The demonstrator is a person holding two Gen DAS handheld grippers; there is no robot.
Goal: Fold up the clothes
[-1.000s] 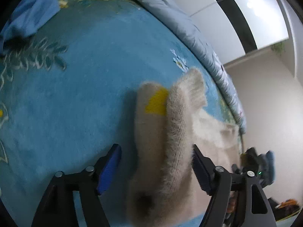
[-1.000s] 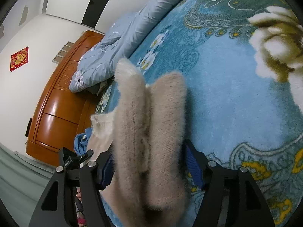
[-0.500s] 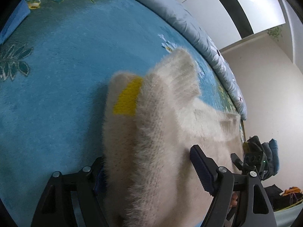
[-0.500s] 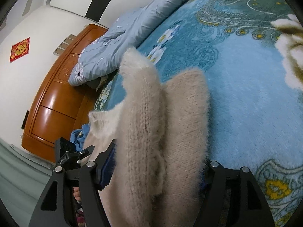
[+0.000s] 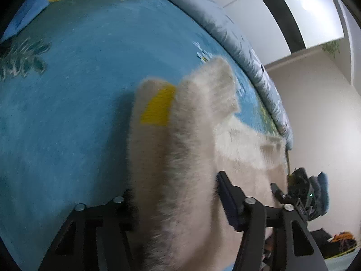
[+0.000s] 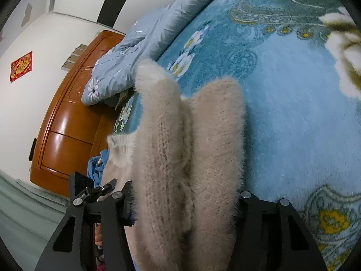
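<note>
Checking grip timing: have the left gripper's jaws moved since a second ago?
Yes. The left gripper has just been closing its jaws; the fuzzy cream sweater bunches between them, hiding blue blanket earlier visible between them.
</note>
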